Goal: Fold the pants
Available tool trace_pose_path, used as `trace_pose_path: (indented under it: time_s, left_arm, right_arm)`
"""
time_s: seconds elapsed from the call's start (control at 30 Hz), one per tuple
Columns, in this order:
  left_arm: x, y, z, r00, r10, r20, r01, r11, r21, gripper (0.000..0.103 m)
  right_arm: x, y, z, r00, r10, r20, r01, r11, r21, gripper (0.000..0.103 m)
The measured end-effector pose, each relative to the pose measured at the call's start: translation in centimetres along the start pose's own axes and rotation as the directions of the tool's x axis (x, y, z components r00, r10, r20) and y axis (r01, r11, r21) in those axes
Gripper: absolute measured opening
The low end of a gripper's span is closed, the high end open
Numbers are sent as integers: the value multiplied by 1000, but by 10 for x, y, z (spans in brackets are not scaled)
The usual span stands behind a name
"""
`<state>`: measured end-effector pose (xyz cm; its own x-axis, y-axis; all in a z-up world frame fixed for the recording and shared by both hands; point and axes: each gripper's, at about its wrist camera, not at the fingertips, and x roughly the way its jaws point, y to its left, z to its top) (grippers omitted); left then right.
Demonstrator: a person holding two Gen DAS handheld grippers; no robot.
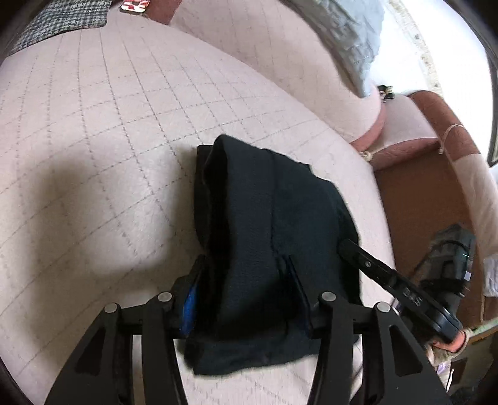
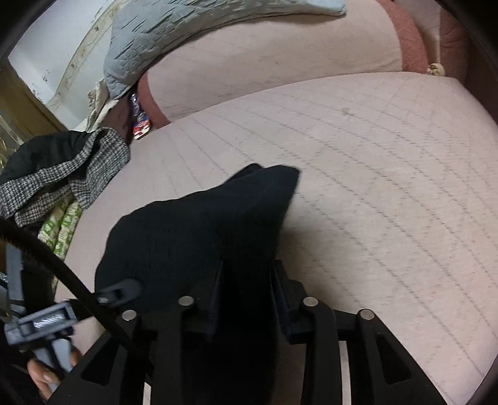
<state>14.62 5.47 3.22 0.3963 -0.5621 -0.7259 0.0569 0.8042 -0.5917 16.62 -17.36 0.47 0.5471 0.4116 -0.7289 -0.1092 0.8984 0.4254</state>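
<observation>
The pale pink quilted sofa seat with grey grid stitching (image 1: 93, 131) carries everything here. Its back cushion (image 2: 280, 62) rises along the far edge, with a grey-blue quilted blanket (image 2: 174, 28) draped over the top.

The dark navy pants (image 1: 264, 218), bunched into a thick folded bundle, sit toward the near edge of the seat, part resting on it and part raised in my jaws. A grey houndstooth woven garment (image 2: 62, 177) lies at the seat's far left corner in the right wrist view.

My left gripper (image 1: 246, 293) has its jaws part-way apart, and a thick fold of the pants fills the gap, with cloth draped over both fingers; they are clamped on that fold. My right gripper (image 2: 249, 289) stands likewise, its jaws narrowly apart and clamped on the pants cloth. No earlier frame is supplied for comparison.

A small red-and-white patterned item (image 2: 140, 121) is wedged at the seat's far edge.
</observation>
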Motion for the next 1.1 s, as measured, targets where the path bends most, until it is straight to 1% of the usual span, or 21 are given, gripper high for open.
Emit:
trace_pose_path:
  time_s: [0.07,0.1,0.13,0.17,0.23,0.27,0.3,0.37,0.4,0.47,0.53,0.57,0.6,0.67,0.77,0.8,0.87,0.93,1.0,1.07,1.1]
  left_arm:
    - [-14,2,-2,1000,-29,-2,29,1000,-4,48]
    - [-24,5,-1,999,-45,6,45,999,-9,48]
    - [-35,6,-1,998,-60,30,60,998,-4,48]
    - [-42,3,1,996,-68,53,68,998,4,48]
    - [-52,-8,11,992,-82,100,81,997,13,53]
    - [-52,-13,17,989,-91,118,90,996,18,57]
    - [-52,-16,20,988,-86,125,84,996,21,60]
    - [-37,-24,30,989,-68,131,65,998,23,60]
    - [-25,-24,34,991,-63,122,61,998,19,60]
    - [-1,-18,41,996,-27,84,28,1000,-12,60]
    - [24,-11,45,998,2,60,0,999,-41,60]
    - [31,-6,46,998,24,60,-20,998,-53,60]
    - [31,0,47,998,32,62,-28,998,-57,60]
    - [31,1,49,998,14,60,-10,998,-61,60]
    - [21,2,49,999,16,41,-14,998,-57,60]
    - [13,1,46,999,26,46,-23,998,-53,60]
    - [0,-4,37,997,43,65,-41,999,-32,60]
    - [-19,-7,19,992,83,95,-82,996,-16,63]
    - [-33,-6,-1,988,104,110,-102,995,-25,68]
    - [-40,-4,-24,987,118,107,-113,992,-47,68]
    - [-43,-3,-38,987,126,101,-121,991,-57,68]
  right_arm:
    - [-13,-7,1,1000,-8,12,8,1000,0,38]
    - [-23,-11,2,999,-17,32,17,1000,-2,38]
    - [-32,-12,4,998,-21,59,21,1000,-3,38]
    - [-40,-12,7,997,-8,78,8,1000,1,39]
    - [-49,-11,18,994,56,97,-59,998,26,39]
    - [-50,-9,24,991,92,98,-96,995,41,39]
    - [-45,-7,31,988,125,91,-131,989,63,39]
    - [-31,-4,40,983,170,63,-176,980,90,39]
    - [-21,-2,44,984,174,46,-178,979,98,39]
    - [4,-2,50,990,139,7,-138,984,114,39]
    - [29,-11,53,996,85,-33,-81,990,119,37]
    - [39,-15,54,998,49,-46,-43,992,121,37]
    - [48,-20,54,998,31,-61,-23,992,126,37]
    - [54,-27,54,997,47,-57,-38,988,152,37]
    - [37,-28,54,996,84,-27,-78,982,169,37]
    - [27,-27,51,995,103,-10,-100,981,167,38]
    - [7,-26,40,989,149,13,-149,976,159,42]
    - [-14,-26,22,984,174,36,-178,973,150,45]
    - [-33,-26,-2,981,186,60,-193,969,154,49]
    - [-51,-28,-30,981,180,78,-190,969,155,52]
    - [-59,-28,-44,981,171,88,-183,971,156,56]
